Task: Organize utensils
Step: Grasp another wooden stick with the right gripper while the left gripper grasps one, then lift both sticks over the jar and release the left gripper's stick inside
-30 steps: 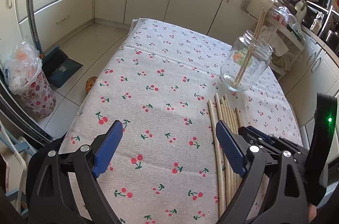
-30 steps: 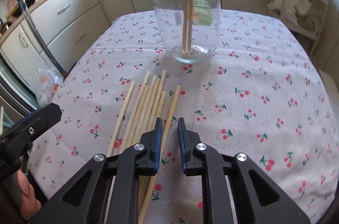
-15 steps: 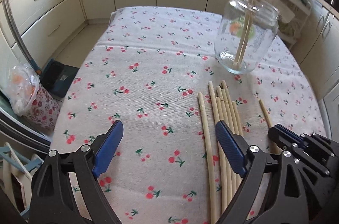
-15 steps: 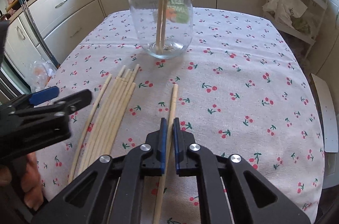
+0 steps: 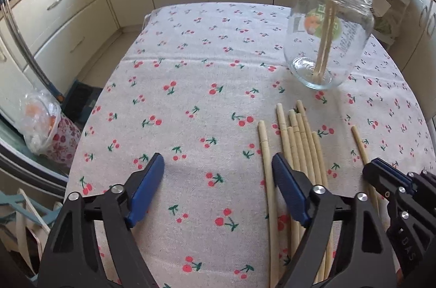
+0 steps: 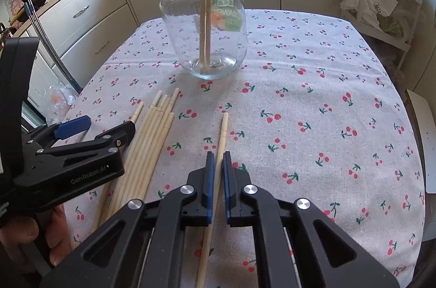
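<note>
Nearer than the clear glass jar [image 5: 328,37], the left hand-held gripper [image 5: 218,192] has just been closing, nothing clamped; pale wooden chopsticks [image 5: 297,141] lie lengthwise toward the jar. The right hand-held gripper [image 6: 216,179] is clamped on a single chopstick [image 6: 223,132] pointing jarward.

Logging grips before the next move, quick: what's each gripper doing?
Left gripper: open, jaws just narrowing, holding nothing.
Right gripper: shut on a single pale wooden chopstick.

jar chopsticks [image 6: 205,15] tops cut off
</note>
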The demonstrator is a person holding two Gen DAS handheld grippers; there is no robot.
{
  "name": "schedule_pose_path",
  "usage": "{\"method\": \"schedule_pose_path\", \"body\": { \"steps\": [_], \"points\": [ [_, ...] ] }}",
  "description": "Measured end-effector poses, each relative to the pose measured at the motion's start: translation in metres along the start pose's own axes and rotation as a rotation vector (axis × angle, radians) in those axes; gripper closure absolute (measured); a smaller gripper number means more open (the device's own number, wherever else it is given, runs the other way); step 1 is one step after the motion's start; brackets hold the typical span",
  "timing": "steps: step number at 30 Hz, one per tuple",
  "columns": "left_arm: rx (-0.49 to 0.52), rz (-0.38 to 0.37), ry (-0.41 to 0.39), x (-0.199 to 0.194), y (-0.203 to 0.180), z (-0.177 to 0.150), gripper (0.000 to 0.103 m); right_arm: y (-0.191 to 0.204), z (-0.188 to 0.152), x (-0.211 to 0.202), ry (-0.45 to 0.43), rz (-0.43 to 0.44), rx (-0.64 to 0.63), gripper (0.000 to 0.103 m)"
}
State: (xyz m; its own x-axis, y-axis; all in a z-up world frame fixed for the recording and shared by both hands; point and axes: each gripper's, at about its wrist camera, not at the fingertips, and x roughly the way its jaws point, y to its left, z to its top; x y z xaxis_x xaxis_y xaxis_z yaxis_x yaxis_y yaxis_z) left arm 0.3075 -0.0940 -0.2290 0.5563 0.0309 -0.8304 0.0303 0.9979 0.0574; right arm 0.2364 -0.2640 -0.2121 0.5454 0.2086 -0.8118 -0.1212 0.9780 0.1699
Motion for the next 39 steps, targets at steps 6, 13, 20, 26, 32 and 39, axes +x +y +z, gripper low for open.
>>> {"method": "schedule_pose_path", "body": {
  "steps": [6, 13, 20, 26, 32, 39],
  "points": [
    [0.101, -0.091, -0.002, -0.003, -0.014, 0.003, 0.073, 0.001, 0.002, 0.002, 0.006, -0.003, -0.008, 0.096],
    [0.104, -0.170, 0.058, 0.001, -0.009, 0.012, 0.077, 0.002, 0.007, 0.004, 0.045, 0.001, -0.034, 0.096],
    [0.138, -0.167, 0.087, 0.001, -0.017, 0.014, 0.097, -0.001, 0.010, 0.005, 0.063, 0.017, -0.016, 0.097],
    [0.042, -0.242, -0.016, -0.029, 0.007, 0.022, 0.098, -0.032, 0.000, -0.011, 0.003, 0.133, 0.184, 0.097],
    [-0.029, -0.319, -0.262, -0.088, 0.017, 0.045, 0.098, -0.045, -0.010, -0.020, -0.095, 0.177, 0.284, 0.097],
    [-0.048, -0.370, -0.495, -0.138, 0.010, 0.080, 0.098, -0.045, -0.016, -0.015, -0.120, 0.197, 0.319, 0.097]
  ]
}}
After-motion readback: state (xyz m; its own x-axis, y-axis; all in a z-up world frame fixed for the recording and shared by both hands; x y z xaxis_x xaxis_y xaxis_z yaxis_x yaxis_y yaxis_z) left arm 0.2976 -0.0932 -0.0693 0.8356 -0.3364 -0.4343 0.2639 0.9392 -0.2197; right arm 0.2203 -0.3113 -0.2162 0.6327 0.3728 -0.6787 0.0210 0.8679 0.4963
